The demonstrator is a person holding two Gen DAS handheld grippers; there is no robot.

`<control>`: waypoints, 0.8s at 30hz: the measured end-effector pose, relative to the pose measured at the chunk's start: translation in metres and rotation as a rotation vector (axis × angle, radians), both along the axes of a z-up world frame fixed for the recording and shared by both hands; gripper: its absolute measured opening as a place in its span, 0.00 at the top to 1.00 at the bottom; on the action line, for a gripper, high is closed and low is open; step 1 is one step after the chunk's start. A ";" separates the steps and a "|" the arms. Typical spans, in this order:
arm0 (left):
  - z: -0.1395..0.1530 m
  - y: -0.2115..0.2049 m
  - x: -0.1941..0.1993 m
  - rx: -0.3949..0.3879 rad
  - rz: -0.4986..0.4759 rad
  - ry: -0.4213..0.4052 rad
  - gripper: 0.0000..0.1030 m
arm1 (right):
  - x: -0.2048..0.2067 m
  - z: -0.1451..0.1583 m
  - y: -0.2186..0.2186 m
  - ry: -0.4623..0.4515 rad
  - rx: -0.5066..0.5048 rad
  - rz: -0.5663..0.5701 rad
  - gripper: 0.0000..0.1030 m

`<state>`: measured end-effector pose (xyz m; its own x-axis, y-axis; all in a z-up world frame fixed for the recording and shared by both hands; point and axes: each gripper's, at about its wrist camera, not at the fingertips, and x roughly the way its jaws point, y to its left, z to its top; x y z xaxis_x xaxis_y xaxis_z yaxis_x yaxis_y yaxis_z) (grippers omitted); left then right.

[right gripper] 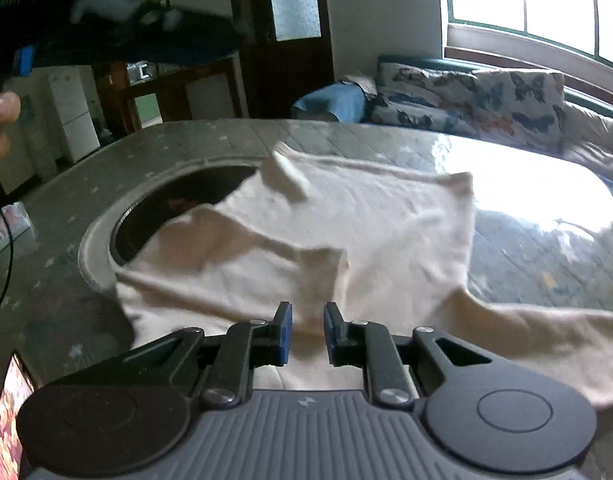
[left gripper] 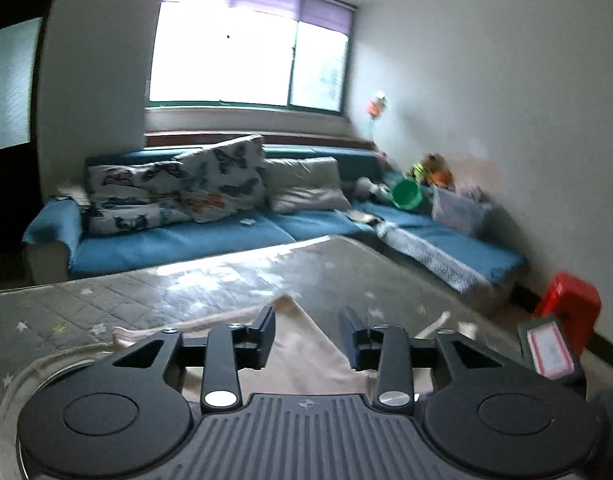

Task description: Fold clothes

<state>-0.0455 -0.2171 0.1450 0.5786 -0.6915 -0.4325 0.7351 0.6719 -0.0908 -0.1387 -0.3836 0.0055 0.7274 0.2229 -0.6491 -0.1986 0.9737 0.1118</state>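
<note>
A beige garment (right gripper: 386,216) lies rumpled on the grey star-patterned table cover (right gripper: 546,256), partly over a round dark recess (right gripper: 178,196). My right gripper (right gripper: 308,330) sits at the garment's near edge. Its jaws are narrow, with a raised fold of cloth pinched between the blue pads. In the left wrist view, my left gripper (left gripper: 309,336) stands open above a pointed corner of the same garment (left gripper: 306,344), and its pads do not touch the cloth. A blurred dark gripper body (right gripper: 106,40) and a person's fingertip (right gripper: 4,106) show at the upper left of the right wrist view.
A blue sofa (left gripper: 178,240) with butterfly cushions (left gripper: 222,180) runs behind the table under a bright window. A green bucket (left gripper: 406,194), a clear box (left gripper: 458,210) and a red stool (left gripper: 570,304) stand to the right. A lit screen (right gripper: 10,420) is at the near left edge.
</note>
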 end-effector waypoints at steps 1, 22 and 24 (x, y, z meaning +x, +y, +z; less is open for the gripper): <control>-0.002 0.007 0.003 0.011 0.007 -0.004 0.57 | -0.004 0.000 -0.002 0.003 -0.002 -0.001 0.84; -0.102 0.128 -0.001 0.287 0.132 0.147 0.49 | 0.037 -0.011 0.010 0.060 -0.004 -0.052 0.94; -0.103 0.125 0.000 0.285 0.119 0.152 0.49 | 0.035 0.000 0.012 0.018 -0.026 -0.045 0.95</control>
<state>-0.0454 -0.0922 0.0419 0.5621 -0.4623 -0.6858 0.6425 0.7662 0.0101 -0.1040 -0.3717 0.0055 0.7245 0.1732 -0.6671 -0.1524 0.9842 0.0899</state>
